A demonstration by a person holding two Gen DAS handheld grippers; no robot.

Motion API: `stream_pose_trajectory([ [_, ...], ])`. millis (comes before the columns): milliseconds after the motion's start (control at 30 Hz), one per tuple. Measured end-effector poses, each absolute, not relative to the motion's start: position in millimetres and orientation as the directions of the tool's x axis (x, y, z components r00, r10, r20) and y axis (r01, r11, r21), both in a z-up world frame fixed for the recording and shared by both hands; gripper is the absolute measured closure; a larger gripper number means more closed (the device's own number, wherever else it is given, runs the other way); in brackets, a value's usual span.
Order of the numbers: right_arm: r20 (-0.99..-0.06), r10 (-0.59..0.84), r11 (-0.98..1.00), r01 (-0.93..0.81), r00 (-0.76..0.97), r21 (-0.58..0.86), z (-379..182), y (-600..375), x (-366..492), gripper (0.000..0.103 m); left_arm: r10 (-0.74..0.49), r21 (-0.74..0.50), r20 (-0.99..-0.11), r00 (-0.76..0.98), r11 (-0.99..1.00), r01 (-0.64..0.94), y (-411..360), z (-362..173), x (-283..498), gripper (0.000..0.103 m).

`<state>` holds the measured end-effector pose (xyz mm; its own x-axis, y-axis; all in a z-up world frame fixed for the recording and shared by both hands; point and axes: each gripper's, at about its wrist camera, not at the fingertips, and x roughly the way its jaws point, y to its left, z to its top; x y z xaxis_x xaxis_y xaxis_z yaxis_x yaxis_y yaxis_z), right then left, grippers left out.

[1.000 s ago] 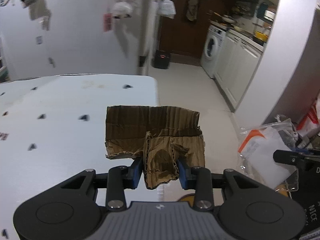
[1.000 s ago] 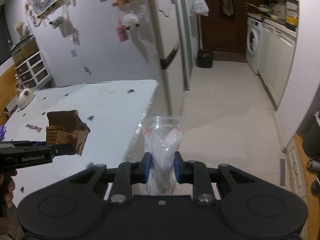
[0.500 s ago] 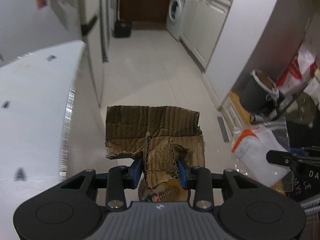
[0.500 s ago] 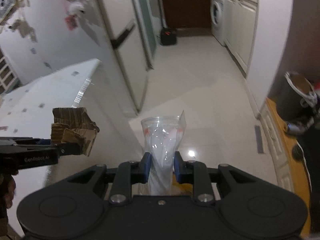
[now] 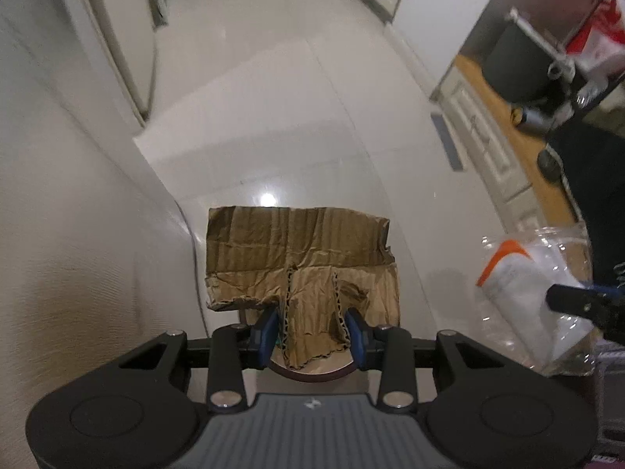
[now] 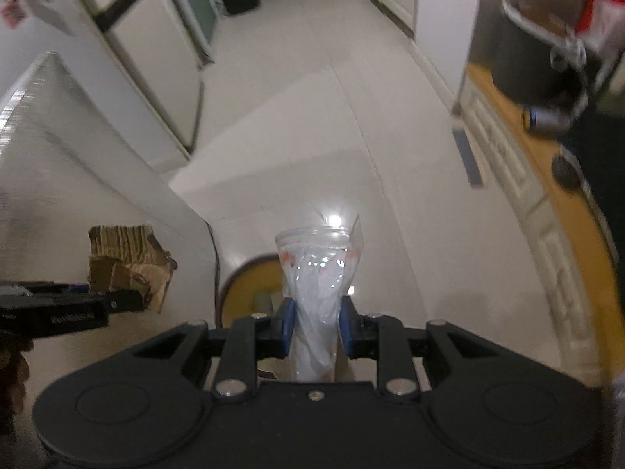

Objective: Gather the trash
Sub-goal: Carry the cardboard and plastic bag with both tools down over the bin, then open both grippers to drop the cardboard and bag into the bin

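The left tongs (image 5: 311, 331) pinch a torn, creased piece of brown corrugated cardboard (image 5: 300, 258) by its lower flap, in the air beside the white tabletop's edge (image 5: 117, 211) and above a round container with a dark rim and yellowish inside (image 6: 250, 285) on the pale floor. The cardboard looks light and fairly stiff, though the crumpled flap is weak; a hold nearer the flat sheet would likely be firmer. To the right, the right tongs (image 6: 315, 330) squeeze a crumpled clear plastic cup with white and orange wrapping stuffed inside (image 6: 316, 273) near its base. It seems very light, thin, slippery and easily crushed, so its lower body probably gives the safest hold.
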<state>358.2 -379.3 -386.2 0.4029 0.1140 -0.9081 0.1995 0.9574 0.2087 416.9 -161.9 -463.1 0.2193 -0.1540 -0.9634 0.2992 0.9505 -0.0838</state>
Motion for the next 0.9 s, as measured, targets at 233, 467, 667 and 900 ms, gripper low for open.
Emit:
stream_pose_trajectory([
  [233, -0.933, 0.142, 0.910, 0.327, 0.330, 0.254, -507.2, -362.1, 377.1, 0.078, -0.177, -0.103, -0.974, 0.140, 0.901, 0.421, -177.8, -580.7, 447.6, 0.064],
  [467, -0.956, 0.143, 0.875, 0.418, 0.257, 0.243, -599.5, -335.7, 381.0, 0.077, -0.167, -0.117, -0.985, 0.051, 0.845, 0.521, -182.1, -682.3, 473.2, 0.064],
  [667, -0.963, 0.161, 0.781, 0.569, 0.215, 0.258, -656.7, -323.4, 375.7, 0.076, -0.187, -0.123, -0.982, 0.038, 0.771, 0.624, -191.9, -725.1, 474.5, 0.054],
  [900, -0.970, 0.148, 0.753, 0.614, 0.192, 0.236, -682.5, -313.4, 382.8, 0.061, -0.172, -0.115, -0.984, 0.054, 0.829, 0.548, -179.8, -732.3, 473.5, 0.021],
])
